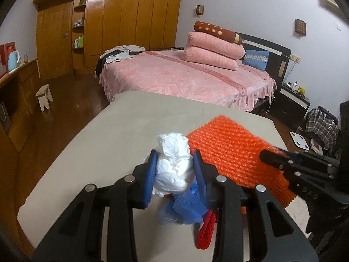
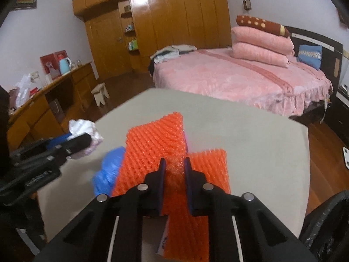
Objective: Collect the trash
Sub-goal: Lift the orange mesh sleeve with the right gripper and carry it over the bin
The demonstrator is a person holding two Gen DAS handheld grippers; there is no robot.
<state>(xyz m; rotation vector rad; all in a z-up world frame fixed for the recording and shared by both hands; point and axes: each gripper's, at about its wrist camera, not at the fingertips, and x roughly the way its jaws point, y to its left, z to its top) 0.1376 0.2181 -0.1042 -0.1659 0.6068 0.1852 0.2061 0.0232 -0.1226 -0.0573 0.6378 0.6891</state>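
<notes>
Step in hand: pick-up; both tools already have trash gripped over the grey counter (image 1: 87,144).
Left tool (image 1: 175,170): its blue pads pinch a crumpled white paper wad (image 1: 174,163), which bulges out ahead of the fingertips.
Right tool (image 2: 175,168): pinches an orange foam net (image 2: 157,144), which spreads ahead of it and hangs down below it.
Still lying: a blue plastic bag (image 1: 185,207), just under the left tool and beside the net.
Next move, by my judgement: carry both loads to a bin; a black bag (image 2: 327,224) shows at the right tool's right, likely the target.
Care: the net is floppy and may drag the blue bag.
</notes>
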